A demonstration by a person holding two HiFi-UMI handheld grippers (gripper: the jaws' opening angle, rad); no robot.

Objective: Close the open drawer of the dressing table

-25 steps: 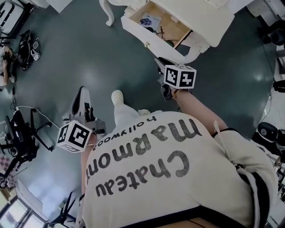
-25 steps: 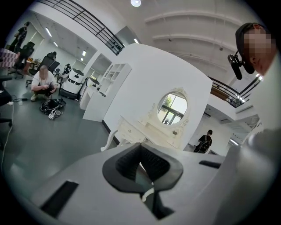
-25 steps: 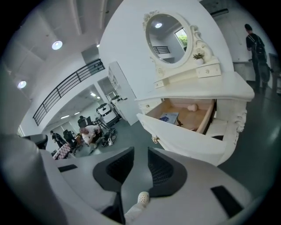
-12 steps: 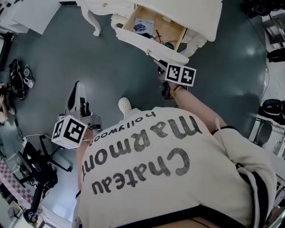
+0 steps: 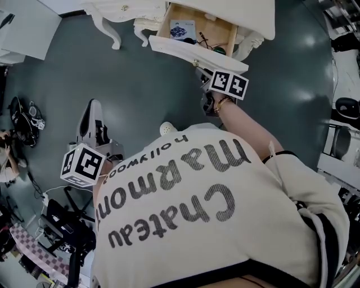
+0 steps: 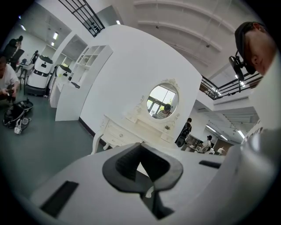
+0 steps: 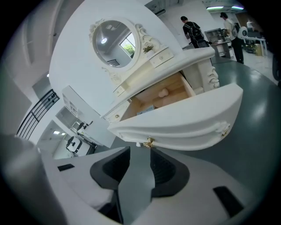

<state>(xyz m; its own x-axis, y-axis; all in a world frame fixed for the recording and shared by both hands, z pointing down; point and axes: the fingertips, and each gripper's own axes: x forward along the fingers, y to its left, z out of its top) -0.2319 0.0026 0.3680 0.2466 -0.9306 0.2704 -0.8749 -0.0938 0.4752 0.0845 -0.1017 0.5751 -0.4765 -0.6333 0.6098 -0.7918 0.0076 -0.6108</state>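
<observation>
Drawer (image 5: 185, 52) stands pulled out of dressing table (image 5: 242, 14); only head view shows its small contents | right tongs (image 7: 139, 159) have just been opening, moderately apart, empty, brass knob (image 7: 148, 142) just beyond tips | left tongs (image 6: 141, 148) closed, empty, well aside; only its view shows oval mirror (image 6: 162, 101)

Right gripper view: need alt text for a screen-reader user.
The open drawer of a white dressing table fills the view. Its curved front and a gold handle sit just ahead of the right gripper. The jaws have just been opening and hold nothing. An oval mirror stands above the table.
</observation>
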